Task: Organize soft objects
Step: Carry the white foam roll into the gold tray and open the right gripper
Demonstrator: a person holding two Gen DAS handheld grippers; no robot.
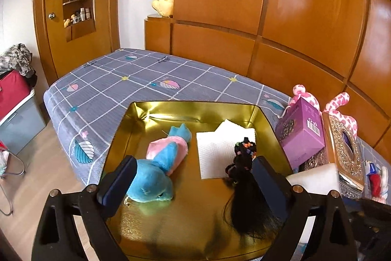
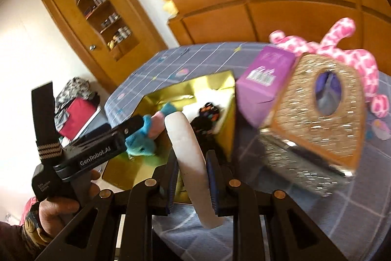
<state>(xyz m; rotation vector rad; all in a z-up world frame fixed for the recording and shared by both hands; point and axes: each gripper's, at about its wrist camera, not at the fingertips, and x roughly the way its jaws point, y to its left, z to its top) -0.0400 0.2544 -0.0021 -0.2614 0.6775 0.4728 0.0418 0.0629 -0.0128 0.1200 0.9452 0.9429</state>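
A gold tin tray lies on the bed. In it are a blue and pink plush bird, a white napkin and a black hair piece with coloured ties. My left gripper is open over the tray, one finger beside the bird, the other beside the hair piece. My right gripper is shut on a white foam slab and holds it above the bed near the tray. The left gripper also shows in the right wrist view.
A purple box, a glittery gold bag and a pink spotted plush lie on the bed right of the tray. A wooden headboard stands behind. A grey bin with red cloth stands on the floor at left.
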